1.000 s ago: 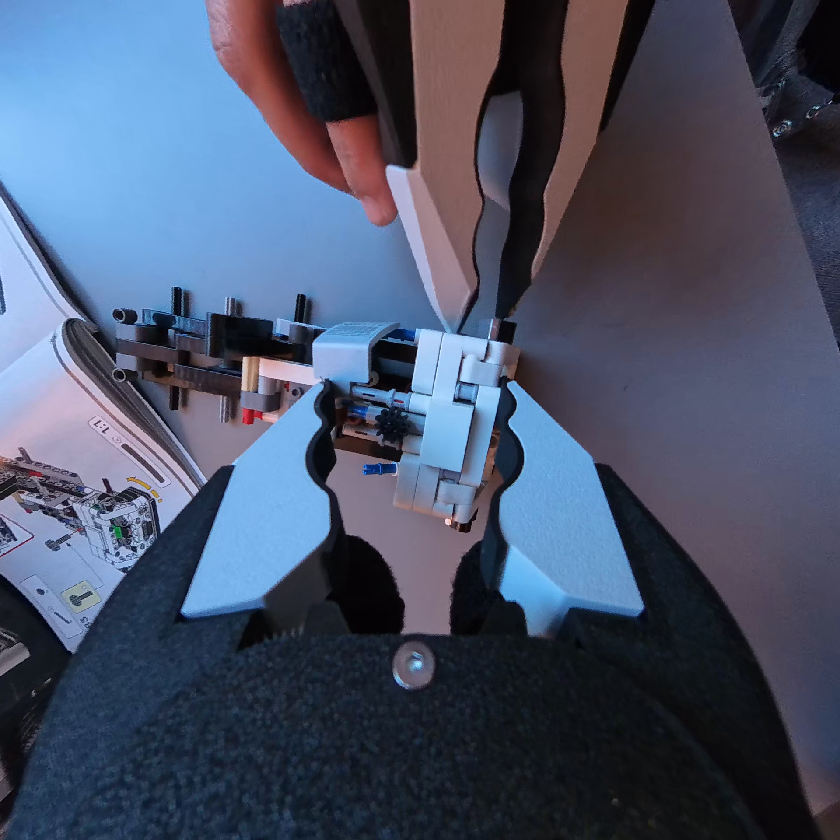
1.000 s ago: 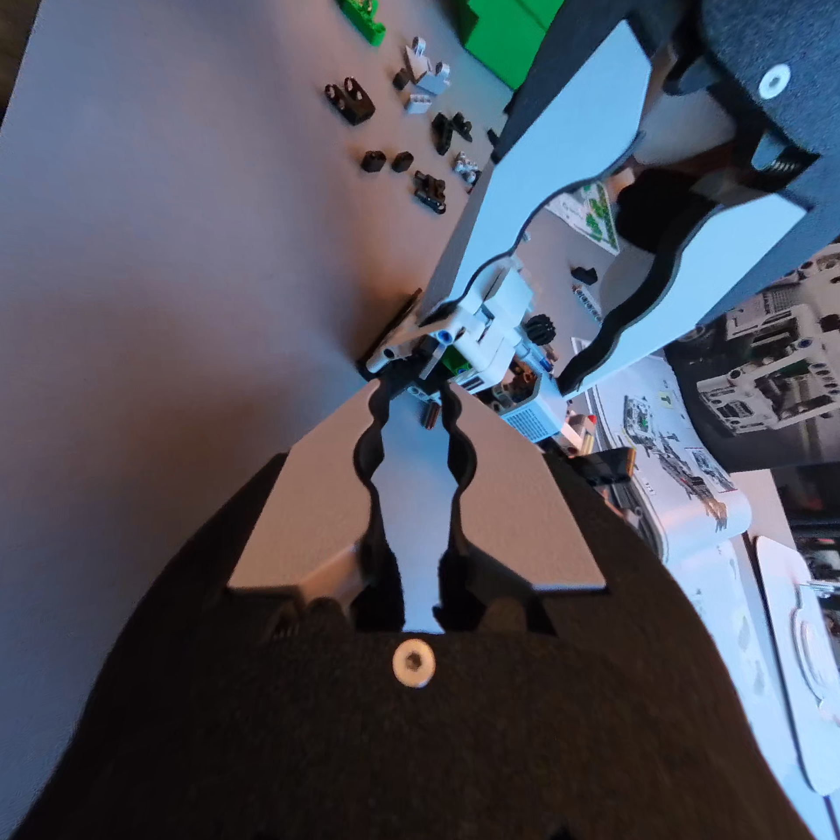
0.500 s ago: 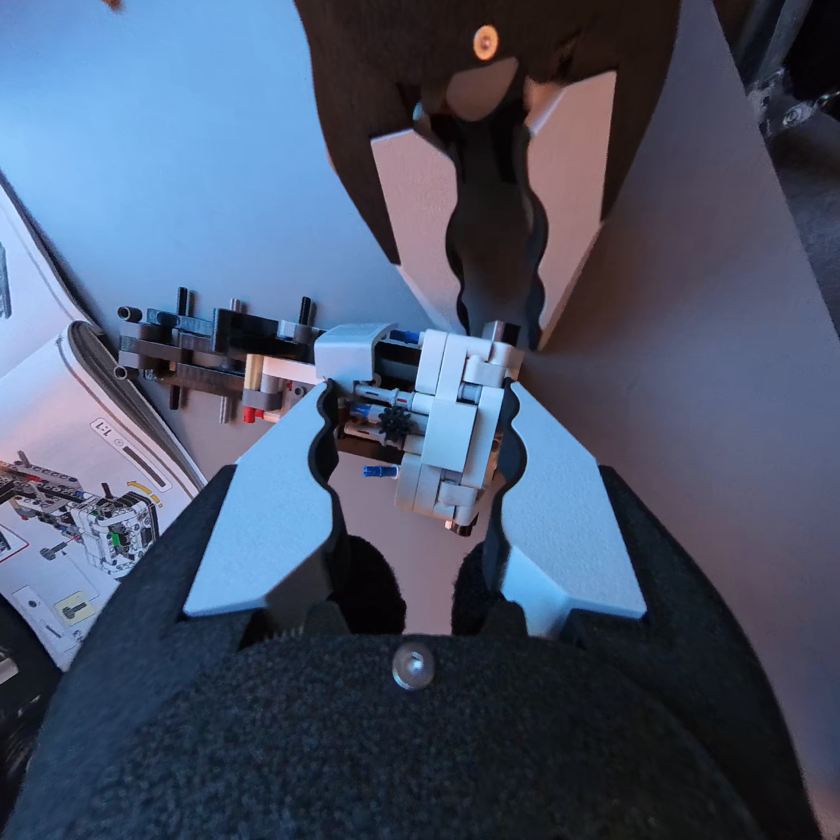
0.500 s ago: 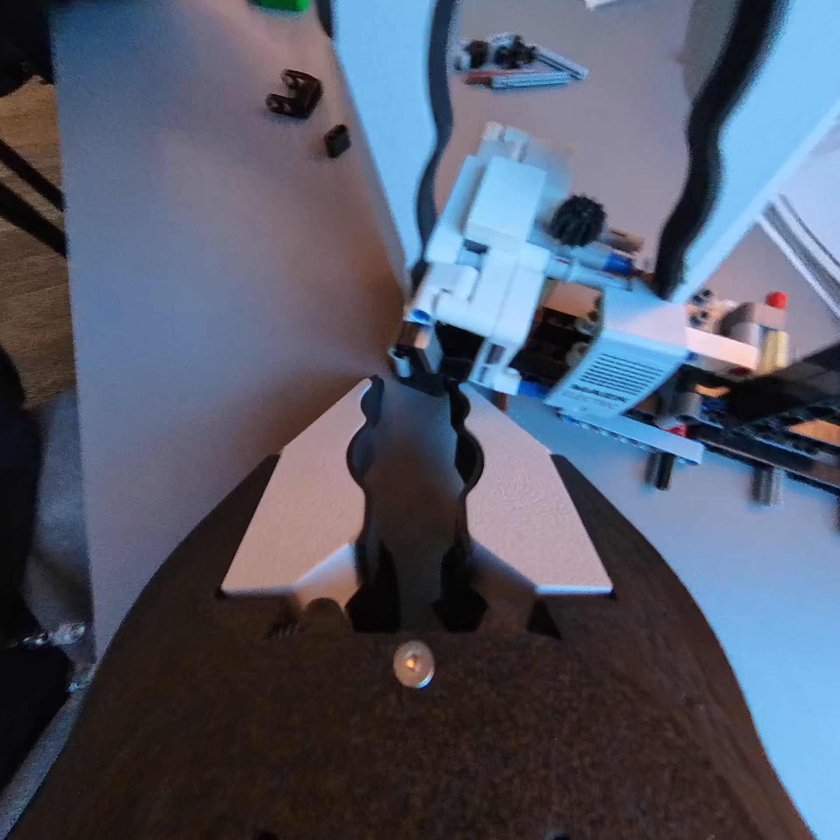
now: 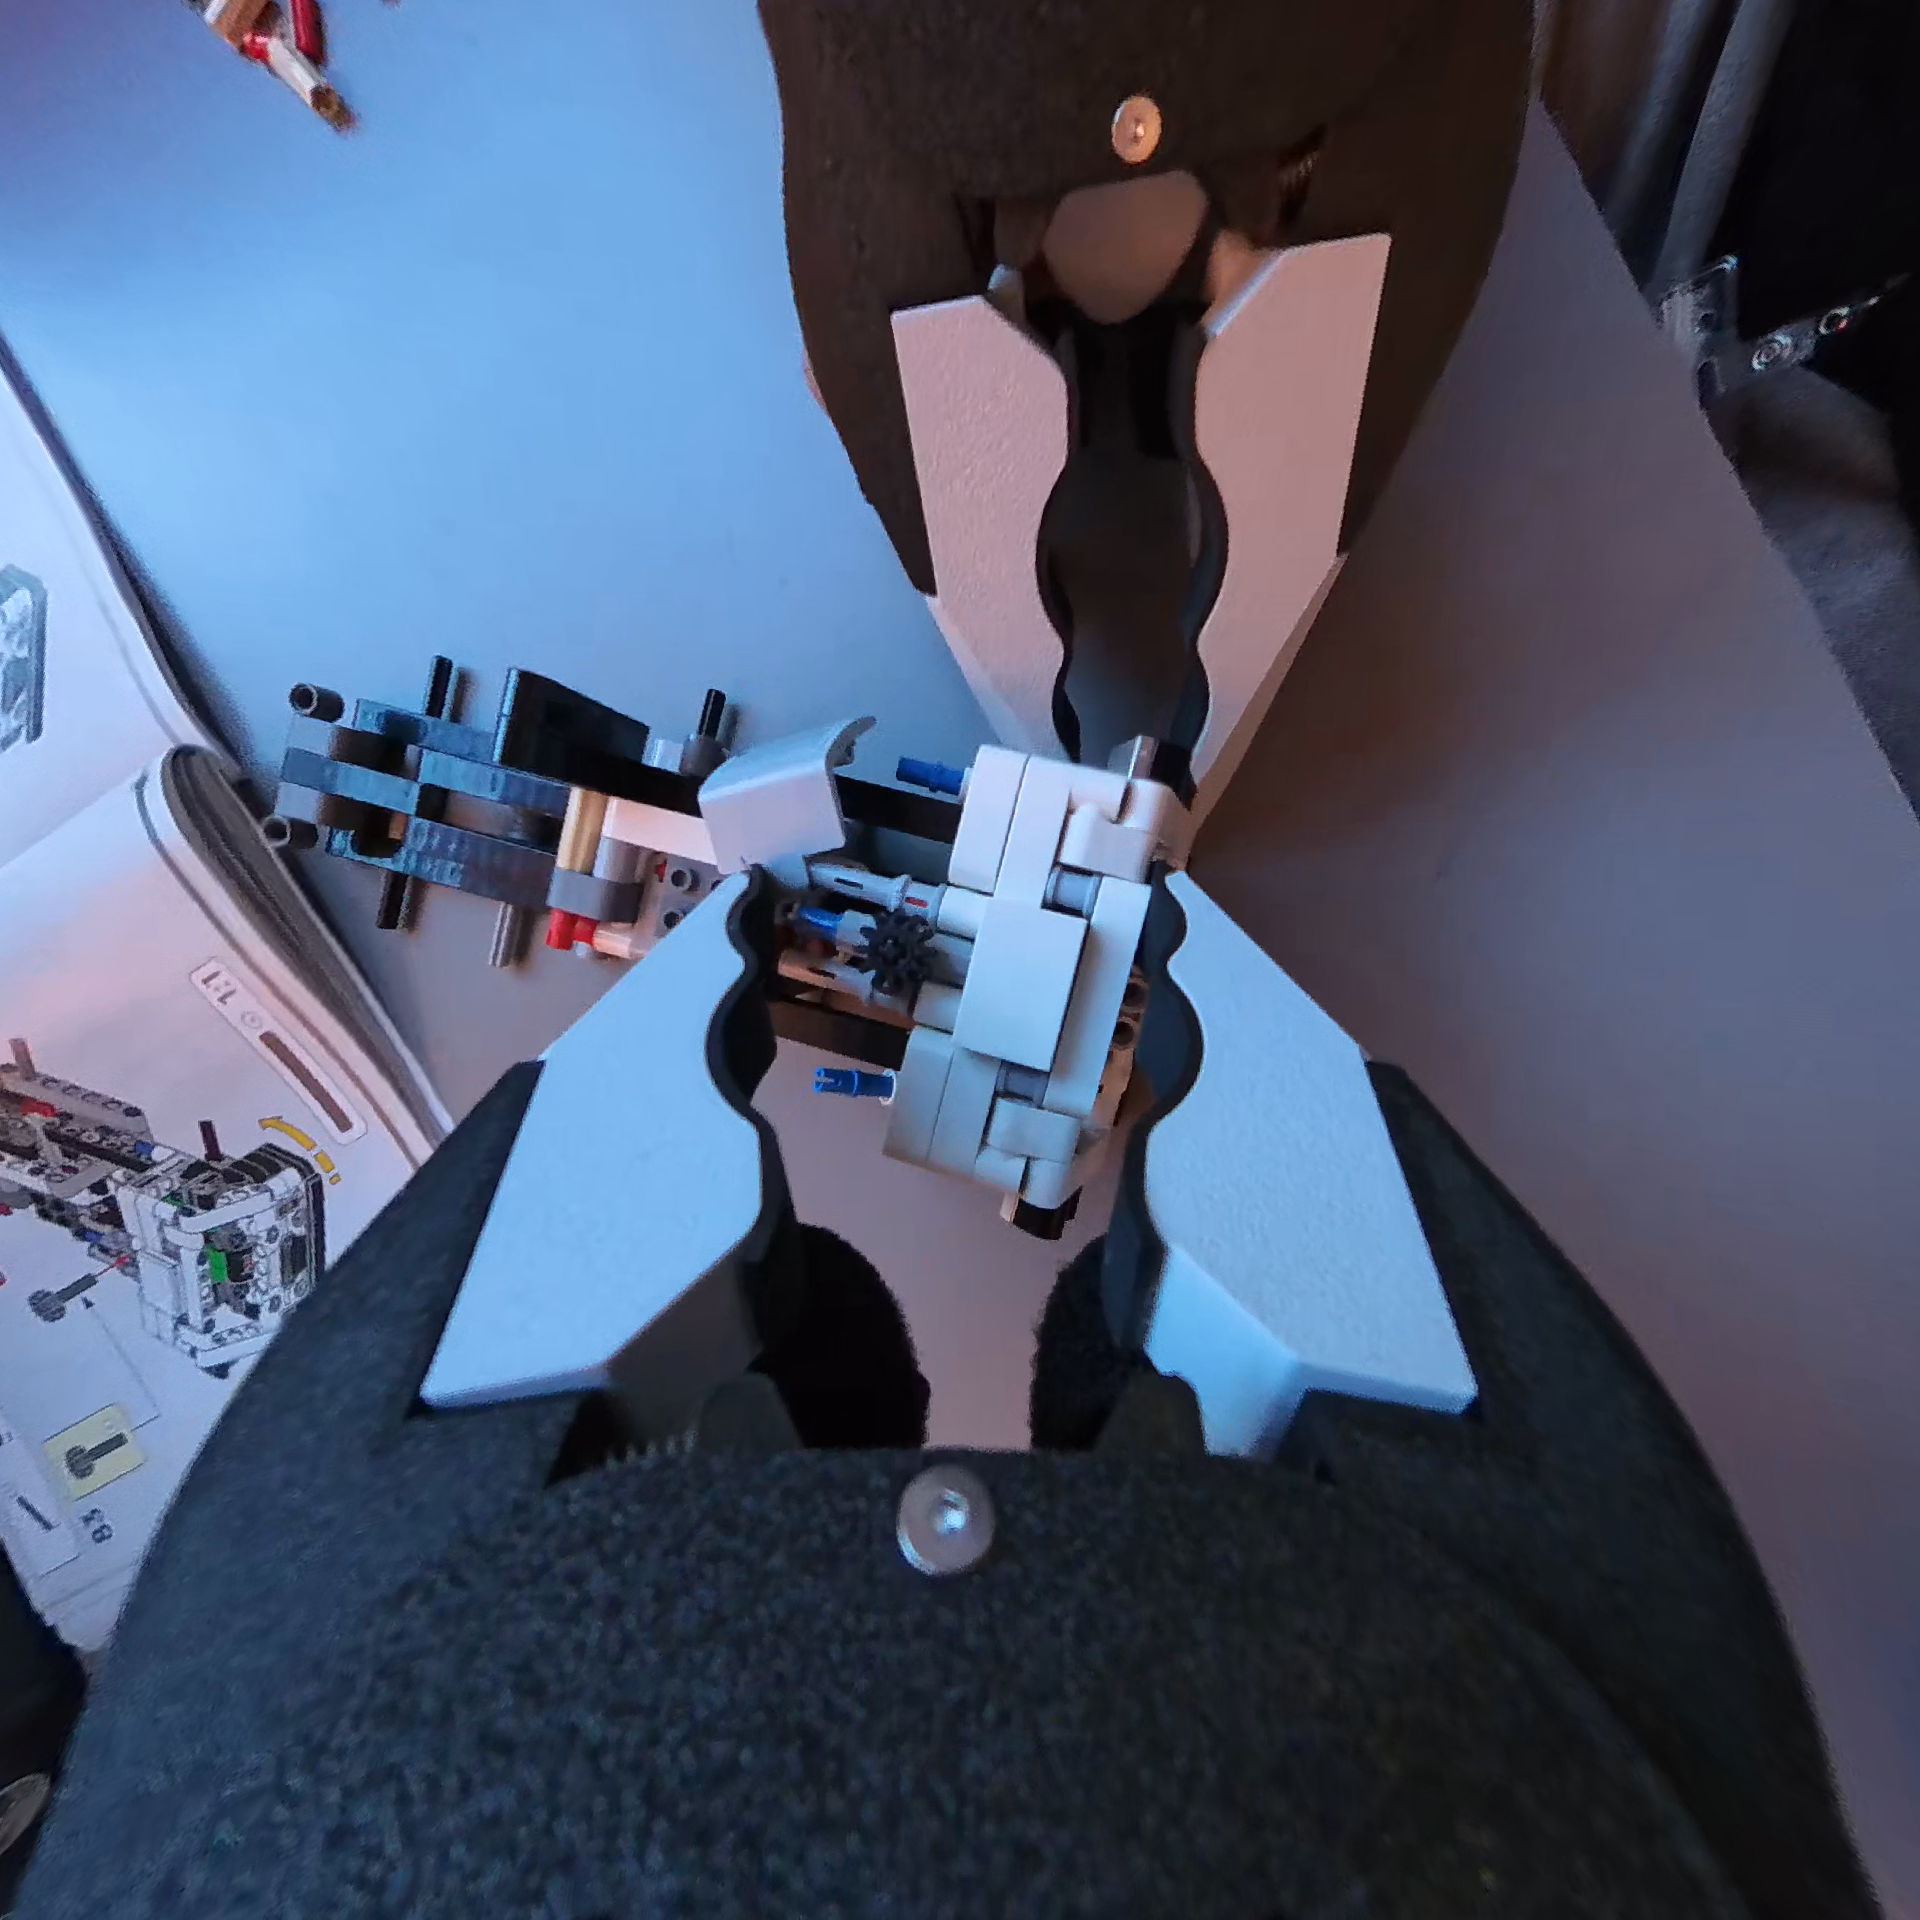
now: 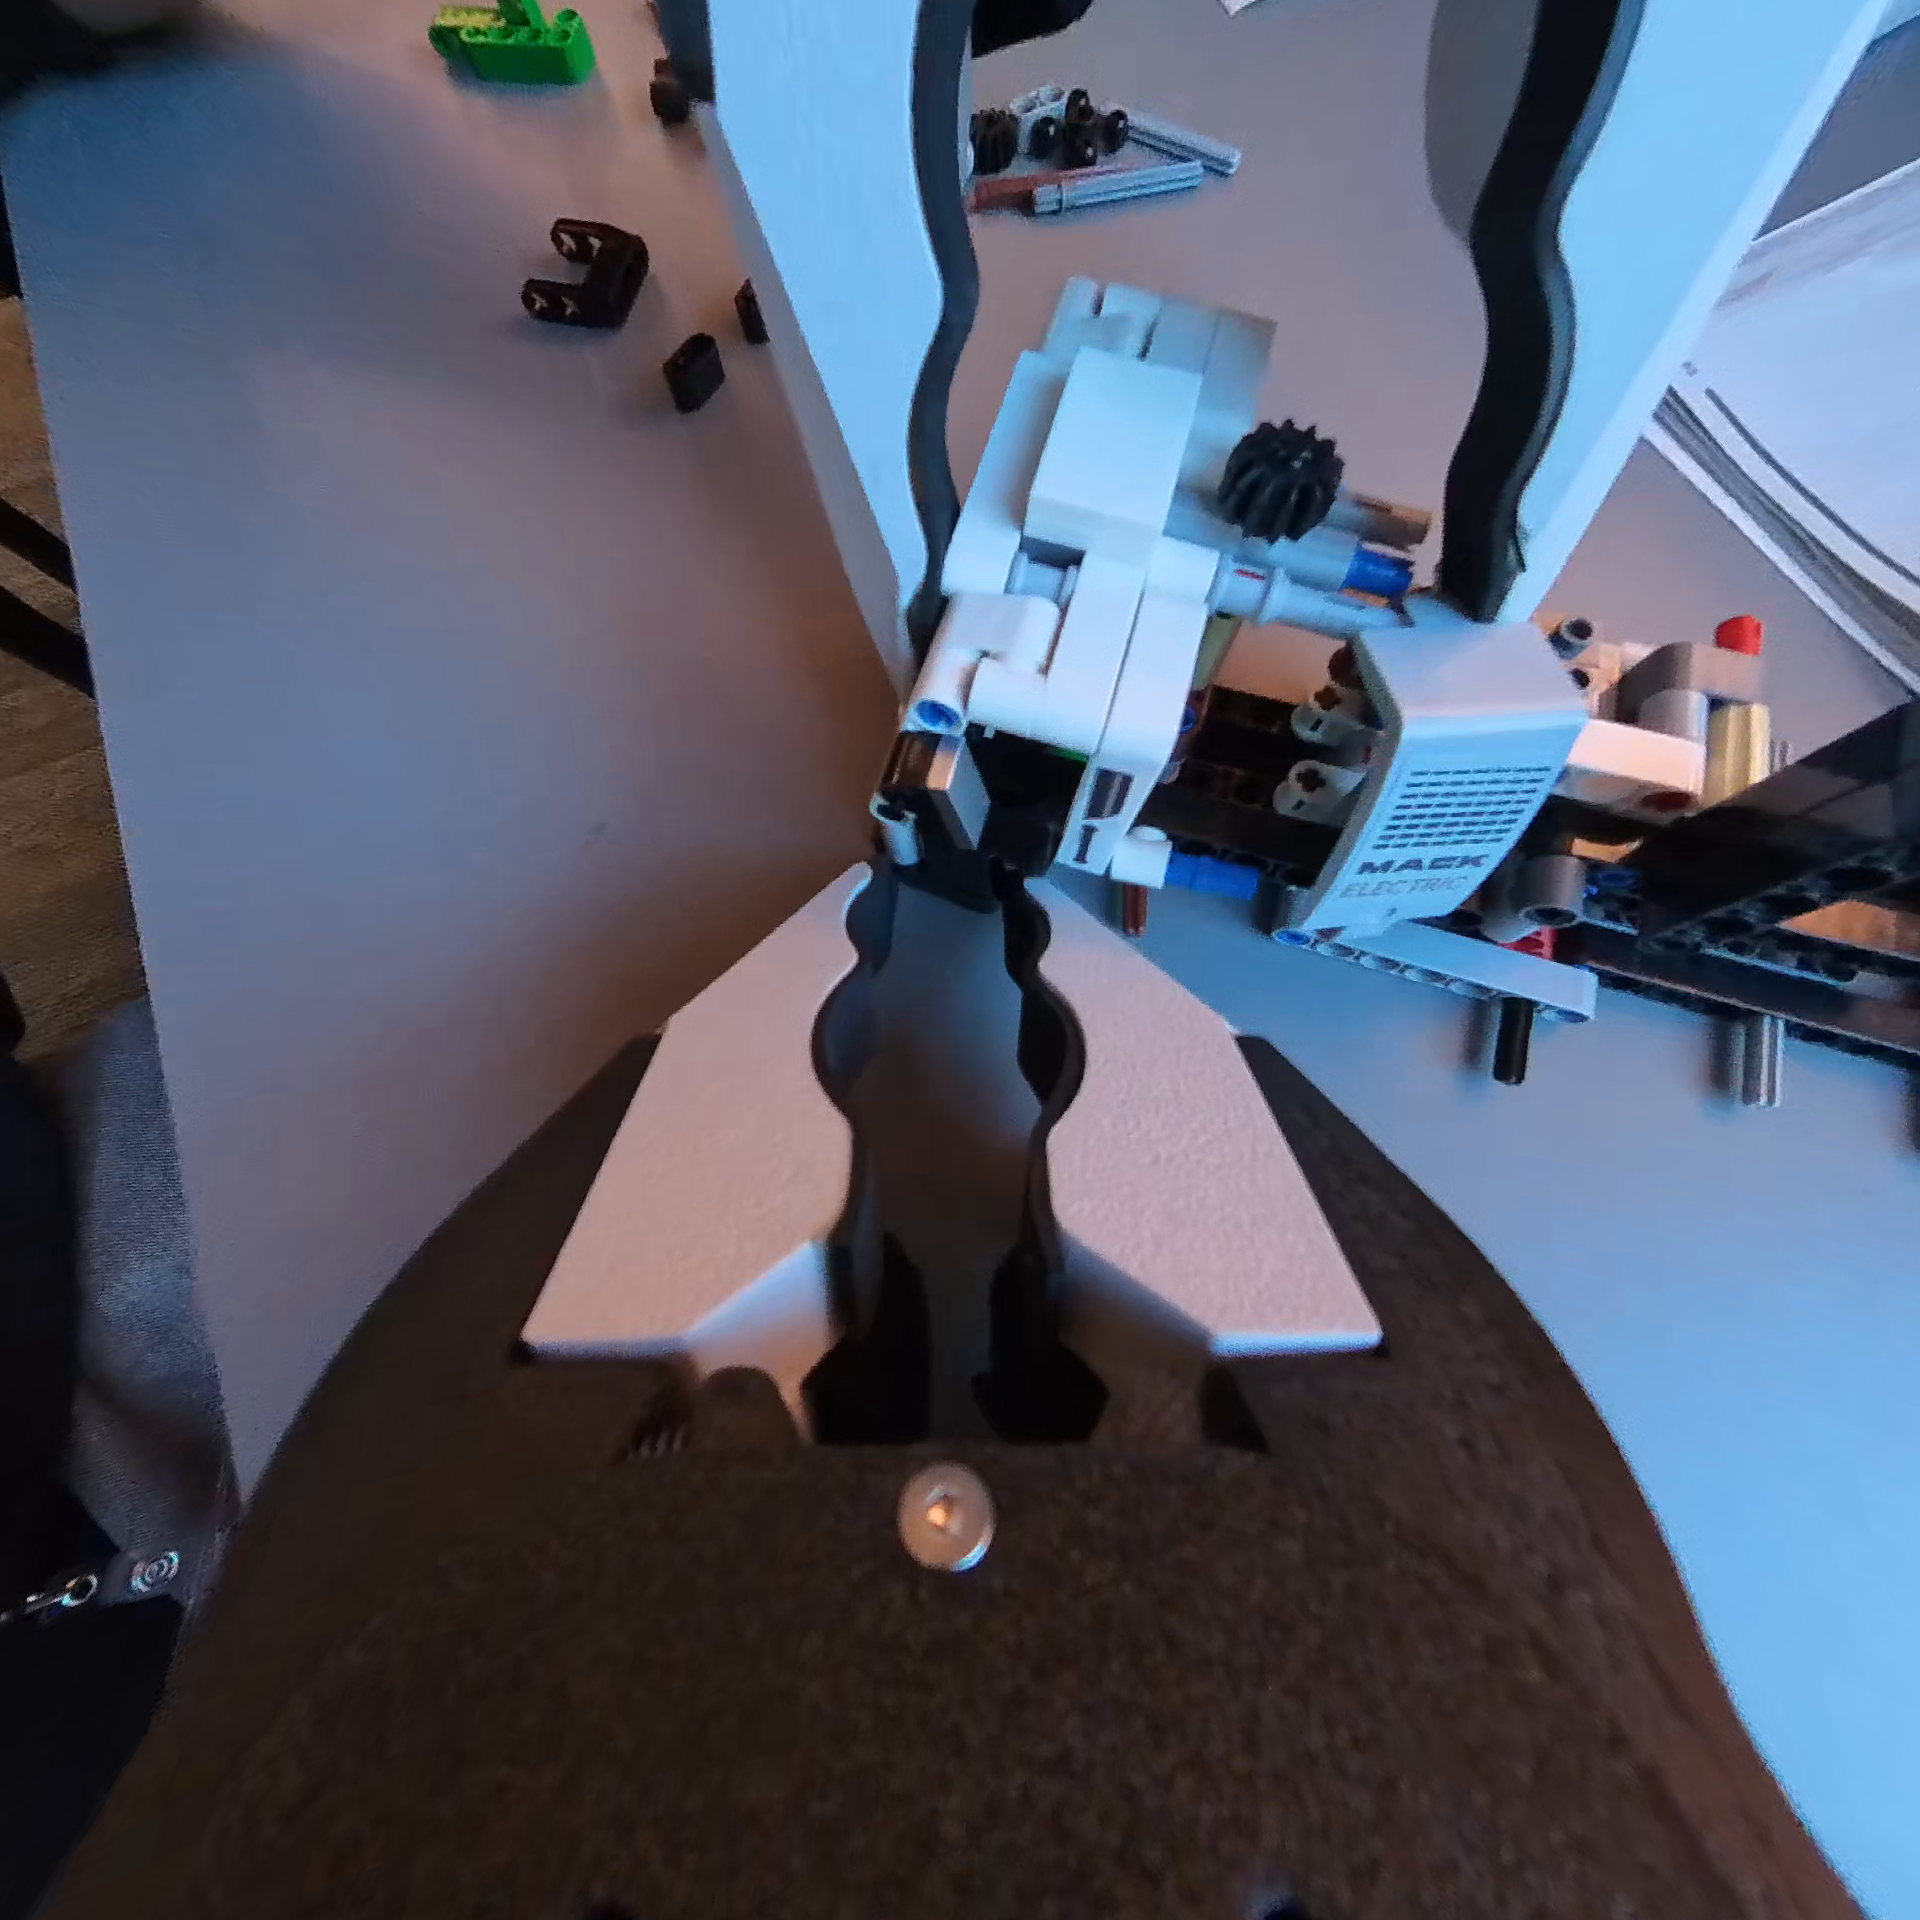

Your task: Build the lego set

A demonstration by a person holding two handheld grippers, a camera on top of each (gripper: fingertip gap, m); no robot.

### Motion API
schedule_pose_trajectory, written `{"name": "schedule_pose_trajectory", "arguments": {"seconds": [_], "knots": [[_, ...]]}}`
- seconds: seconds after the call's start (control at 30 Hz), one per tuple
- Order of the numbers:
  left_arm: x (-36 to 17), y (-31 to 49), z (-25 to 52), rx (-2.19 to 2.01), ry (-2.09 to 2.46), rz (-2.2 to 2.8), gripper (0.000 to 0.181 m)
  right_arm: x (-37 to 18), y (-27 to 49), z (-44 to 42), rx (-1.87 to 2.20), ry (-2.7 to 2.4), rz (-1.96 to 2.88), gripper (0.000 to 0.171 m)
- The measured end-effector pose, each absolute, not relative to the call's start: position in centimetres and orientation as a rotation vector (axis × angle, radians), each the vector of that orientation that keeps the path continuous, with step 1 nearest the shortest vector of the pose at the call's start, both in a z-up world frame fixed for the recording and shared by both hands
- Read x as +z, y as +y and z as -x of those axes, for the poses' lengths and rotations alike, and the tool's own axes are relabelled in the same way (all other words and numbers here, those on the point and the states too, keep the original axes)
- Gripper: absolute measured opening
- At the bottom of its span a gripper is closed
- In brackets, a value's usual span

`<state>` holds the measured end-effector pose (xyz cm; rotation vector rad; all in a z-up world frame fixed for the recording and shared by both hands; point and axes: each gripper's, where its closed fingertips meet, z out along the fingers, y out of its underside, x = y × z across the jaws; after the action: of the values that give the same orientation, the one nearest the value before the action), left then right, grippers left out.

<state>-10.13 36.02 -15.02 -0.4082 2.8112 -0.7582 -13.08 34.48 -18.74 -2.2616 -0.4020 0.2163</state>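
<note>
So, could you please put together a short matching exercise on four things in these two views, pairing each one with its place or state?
Things:
1. left tool
2. right tool
3. black gear
4. green piece

Places or states:
A. lying loose at the far end of the table
B. fingers set either side of the white cab block
C. nearly shut on a small black part at the cab's corner
D. sitting on an axle beside the white cab block

Pairs: 1-B, 2-C, 3-D, 4-A

Each claw [image 5: 945, 899] has pale wavy-edged fingers, black textured body, silver screw
</note>
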Motion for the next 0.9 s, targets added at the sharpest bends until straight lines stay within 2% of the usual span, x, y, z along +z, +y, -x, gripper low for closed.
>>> {"name": "schedule_pose_trajectory", "arguments": {"seconds": [0.43,0.47,0.53,0.67,0.77,0.9], "knots": [[-15.1,35.7,10.4,-0.723,2.825,0.384,0.069,-18.8,33.1,12.9,0.194,-0.252,2.284,0.006],[-15.1,35.7,10.4,-0.721,2.827,0.384,0.069,-18.6,33.1,13.0,0.205,-0.260,2.272,0.008],[-15.1,35.7,10.5,-0.721,2.829,0.383,0.069,-18.2,33.2,12.9,0.188,-0.287,2.243,0.027],[-15.1,35.7,10.5,-0.716,2.830,0.382,0.069,-17.8,33.9,13.5,0.214,-0.341,2.210,0.029],[-15.1,35.6,10.5,-0.714,2.830,0.383,0.069,-18.2,33.7,13.1,0.196,-0.319,2.238,0.015],[-15.1,35.6,10.5,-0.707,2.832,0.380,0.069,-18.2,33.2,13.5,0.287,-0.236,2.255,0.010]]}}
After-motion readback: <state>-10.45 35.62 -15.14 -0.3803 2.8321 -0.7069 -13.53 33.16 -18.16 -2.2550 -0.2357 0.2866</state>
